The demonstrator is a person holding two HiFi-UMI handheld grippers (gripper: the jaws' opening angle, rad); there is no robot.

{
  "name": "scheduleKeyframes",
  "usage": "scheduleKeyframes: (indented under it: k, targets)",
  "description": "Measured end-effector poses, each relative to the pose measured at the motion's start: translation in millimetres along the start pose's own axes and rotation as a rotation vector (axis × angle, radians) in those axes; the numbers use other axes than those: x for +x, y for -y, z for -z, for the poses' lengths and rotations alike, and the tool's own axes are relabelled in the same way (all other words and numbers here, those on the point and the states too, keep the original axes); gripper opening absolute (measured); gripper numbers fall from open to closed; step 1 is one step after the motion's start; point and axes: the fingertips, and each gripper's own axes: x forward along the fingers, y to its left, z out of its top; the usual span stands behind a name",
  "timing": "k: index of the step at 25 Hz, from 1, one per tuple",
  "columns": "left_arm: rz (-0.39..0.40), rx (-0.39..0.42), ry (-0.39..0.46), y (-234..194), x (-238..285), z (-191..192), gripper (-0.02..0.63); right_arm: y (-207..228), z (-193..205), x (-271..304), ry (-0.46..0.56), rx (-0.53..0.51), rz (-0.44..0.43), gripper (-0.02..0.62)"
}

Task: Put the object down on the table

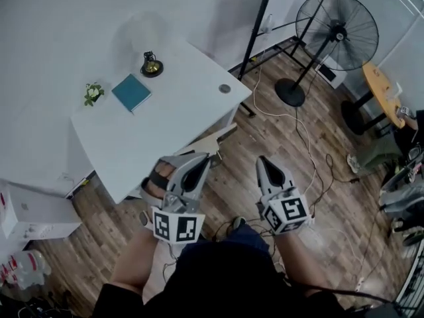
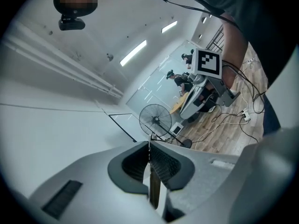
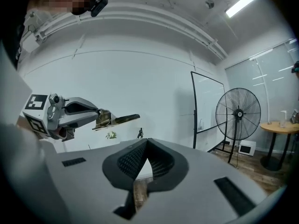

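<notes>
My left gripper (image 1: 201, 158) is shut on a thin flat beige board (image 1: 213, 140), which sticks out past its tips above the near corner of the white table (image 1: 165, 128). The left gripper view shows the board (image 2: 154, 190) edge-on, pinched between the jaws of the left gripper (image 2: 149, 147). From the right gripper view, the left gripper (image 3: 99, 117) holds the board (image 3: 119, 120) level in the air. My right gripper (image 1: 265, 160) hangs beside it over the wooden floor. Its jaws meet at the tip (image 3: 147, 142), shut with nothing in them.
On the table lie a teal book (image 1: 131, 92), a small plant (image 1: 93, 93), a brass ornament (image 1: 152, 65) and a round grommet (image 1: 224, 89). A standing fan (image 1: 336, 32), a round wooden side table (image 1: 381, 88) and loose cables (image 1: 311, 158) occupy the floor to the right. White boxes (image 1: 30, 214) sit at left.
</notes>
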Motion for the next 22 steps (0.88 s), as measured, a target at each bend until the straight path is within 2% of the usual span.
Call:
scheduleKeyframes:
  k: [6, 12, 18, 22]
  targets:
    - [-0.021, -0.043, -0.006, -15.6, -9.7, 18.9, 0.011, -12.5, 4.0, 2.7, -0.015, -0.016, 0.01, 0.006]
    - [-0.024, 0.006, -0.049, -23.4, 1.6, 32.5, 0.011, -12.9, 8.0, 25.4, -0.011, 0.023, -0.011, 0.006]
    - [-0.05, 0.051, -0.093, -42.9, 37.3, 40.8, 0.011, 12.1, -0.5, 66.1, 0.044, 0.042, -0.072, 0.006]
    - [-0.047, 0.058, -0.123, -52.7, 81.1, 48.6, 0.011, 44.0, -7.3, 98.9, 0.053, 0.065, -0.097, 0.006]
